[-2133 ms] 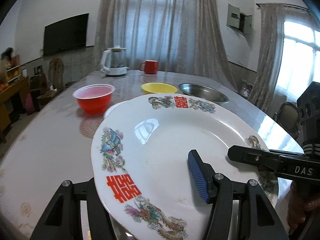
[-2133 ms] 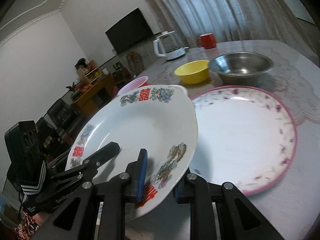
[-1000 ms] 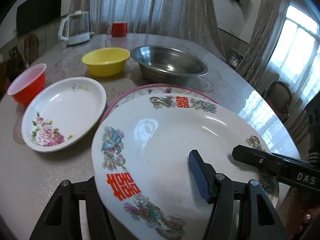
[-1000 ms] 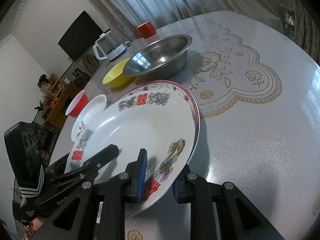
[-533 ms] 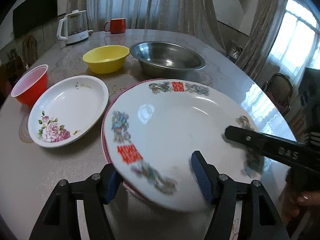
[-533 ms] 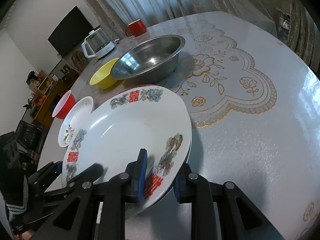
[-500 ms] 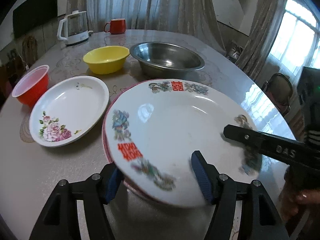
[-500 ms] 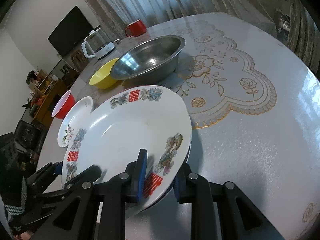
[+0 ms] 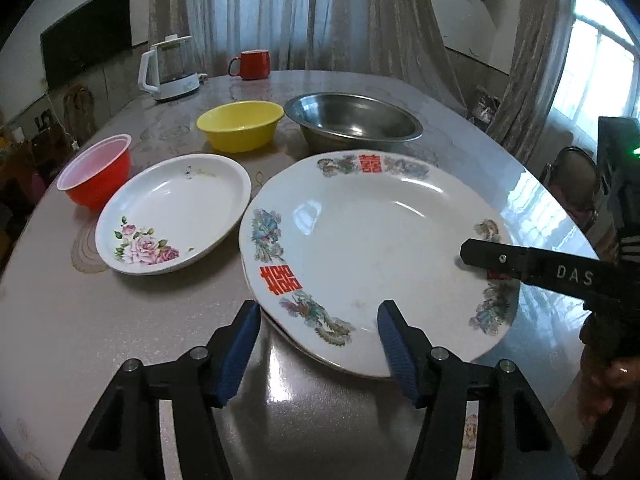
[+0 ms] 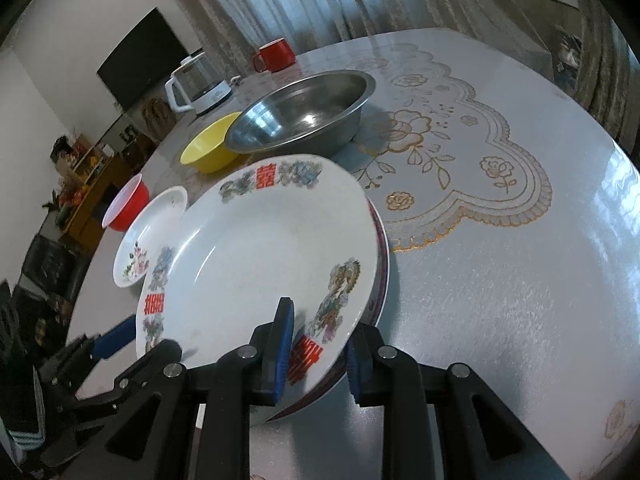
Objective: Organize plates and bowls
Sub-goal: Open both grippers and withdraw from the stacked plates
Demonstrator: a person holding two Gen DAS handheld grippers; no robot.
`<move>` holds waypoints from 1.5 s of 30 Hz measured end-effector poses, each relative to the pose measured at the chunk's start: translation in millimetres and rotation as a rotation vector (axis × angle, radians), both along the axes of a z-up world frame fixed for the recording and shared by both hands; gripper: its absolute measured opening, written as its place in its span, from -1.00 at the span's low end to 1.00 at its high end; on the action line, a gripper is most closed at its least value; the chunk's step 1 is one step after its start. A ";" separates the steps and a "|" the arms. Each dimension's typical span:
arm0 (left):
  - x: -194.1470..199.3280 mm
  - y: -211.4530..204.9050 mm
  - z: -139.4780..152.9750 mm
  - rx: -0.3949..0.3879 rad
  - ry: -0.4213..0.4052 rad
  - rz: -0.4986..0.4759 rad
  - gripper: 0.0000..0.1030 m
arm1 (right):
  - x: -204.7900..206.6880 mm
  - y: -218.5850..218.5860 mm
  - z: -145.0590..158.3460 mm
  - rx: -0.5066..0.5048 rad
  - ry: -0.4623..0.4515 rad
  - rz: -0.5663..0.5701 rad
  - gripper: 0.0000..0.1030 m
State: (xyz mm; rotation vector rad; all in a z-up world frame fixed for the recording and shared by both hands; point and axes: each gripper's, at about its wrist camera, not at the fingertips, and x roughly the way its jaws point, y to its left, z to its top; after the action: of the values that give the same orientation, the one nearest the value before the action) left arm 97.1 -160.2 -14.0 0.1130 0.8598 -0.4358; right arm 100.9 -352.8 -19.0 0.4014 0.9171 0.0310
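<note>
- The red bowl (image 9: 96,174) is sitting at the far left of the table (image 9: 120,320), with the rose plate (image 9: 172,216) just beside it.
- The left gripper (image 9: 316,344) is hanging spread, its jaws having just been narrowing a little; the near rim of the dragon plate (image 9: 360,240) is lying between its pads, which are not pressing on it.
- The dragon plate is resting on a pink-rimmed plate (image 10: 382,264), of which only an edge is peeking out.
- The right gripper (image 10: 318,356) is pinching the dragon plate's rim, one pad above and one below.
- Stacking seems nearly done: the right jaws are likely due to let go and slide back level, without dragging the stack.
- Behind, the yellow bowl (image 9: 240,126) and steel basin (image 9: 352,122) are waiting side by side, probably for nesting.
- The glossy table is carrying a gold floral pattern (image 10: 460,168); a kettle (image 9: 170,68) and red mug (image 9: 250,64) are standing at its far edge, before pale curtains (image 9: 300,12) and a dark television (image 9: 86,28).
</note>
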 end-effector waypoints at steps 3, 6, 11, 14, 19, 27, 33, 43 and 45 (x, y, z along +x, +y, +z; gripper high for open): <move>-0.5 0.3 -1.5 0.015 -0.006 0.003 0.20 | 0.4 -1.2 -0.3 0.009 0.005 -0.008 -0.54; 1.1 2.7 -4.0 -0.001 -0.005 0.010 0.20 | -2.9 0.4 -0.3 0.019 0.003 0.004 -0.54; -1.1 -0.6 -5.3 0.012 -0.020 0.010 0.21 | -7.8 3.1 1.6 0.007 -0.004 0.010 -0.55; -0.2 -0.7 -5.3 0.018 -0.024 0.012 0.21 | -11.4 4.8 3.7 -0.009 -0.013 0.017 -0.55; 1.1 -0.1 -6.1 0.024 -0.030 0.019 0.21 | -20.2 9.5 10.3 -0.045 -0.014 0.009 -0.54; 0.7 -9.4 -9.0 0.047 -0.054 0.015 0.25 | -35.3 1.9 26.0 -0.132 -0.076 -0.039 -0.52; 1.4 -7.9 -9.6 0.033 -0.051 0.011 0.31 | -32.0 5.5 15.7 -0.117 -0.053 -0.032 -0.52; -4.4 34.8 -1.8 -0.050 -0.012 0.106 0.78 | -35.7 11.3 8.3 -0.085 -0.051 -0.027 -0.51; -5.8 46.8 -1.5 -0.073 -0.009 0.135 0.83 | -36.4 15.2 9.0 -0.113 -0.051 -0.026 -0.51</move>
State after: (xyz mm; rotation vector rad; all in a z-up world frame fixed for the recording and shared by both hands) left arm 91.3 -113.5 -15.5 -0.0106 0.8357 -0.3395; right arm 64.5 -337.6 -10.0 0.3059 0.8591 -0.0346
